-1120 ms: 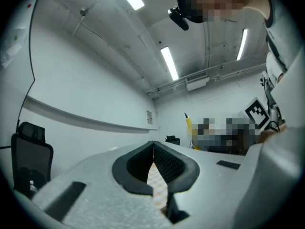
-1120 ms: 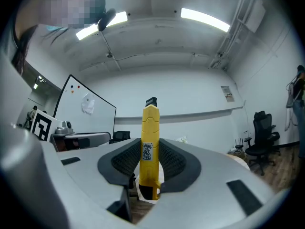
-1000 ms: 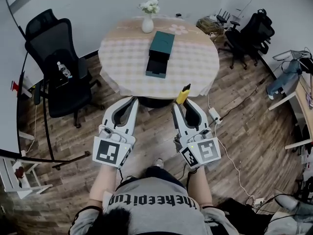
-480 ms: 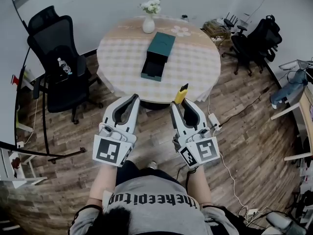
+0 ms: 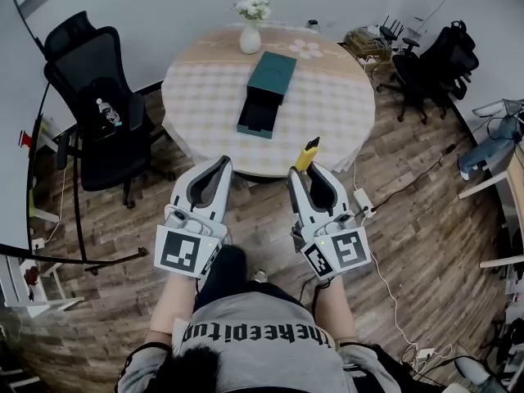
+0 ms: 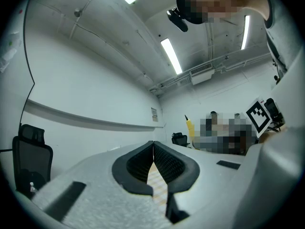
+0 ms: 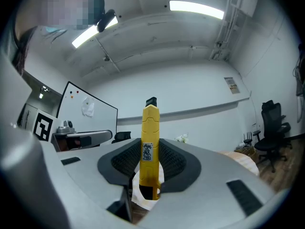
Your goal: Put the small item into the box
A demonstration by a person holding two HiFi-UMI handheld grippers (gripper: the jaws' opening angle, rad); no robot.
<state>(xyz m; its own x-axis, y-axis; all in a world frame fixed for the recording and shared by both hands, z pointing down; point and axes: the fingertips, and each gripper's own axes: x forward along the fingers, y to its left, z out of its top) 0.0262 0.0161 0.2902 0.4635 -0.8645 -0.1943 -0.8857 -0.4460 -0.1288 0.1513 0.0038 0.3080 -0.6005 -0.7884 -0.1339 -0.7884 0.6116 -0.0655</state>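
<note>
A dark teal box [image 5: 266, 92] lies on the round table [image 5: 205, 105], its drawer pulled out toward me. My right gripper [image 5: 309, 167] is shut on a yellow utility knife [image 5: 307, 155] that sticks up past the fingertips, just short of the table's near edge. In the right gripper view the yellow utility knife [image 7: 150, 147] stands upright between the jaws of the right gripper [image 7: 148, 163]. My left gripper [image 5: 218, 169] is shut with nothing in it, level with the right one and also short of the table. The left gripper view shows the left gripper [image 6: 153, 149] with its pads meeting.
A white vase with flowers [image 5: 250, 24] stands at the table's far edge. A black office chair [image 5: 98, 109] is at the left, another black chair [image 5: 430, 64] at the far right. A cable and power strip [image 5: 361, 201] lie on the wooden floor by the table.
Both grippers and the table have barely shifted in the view; the knife stays held in the right gripper. The view moved slightly closer to the table.
</note>
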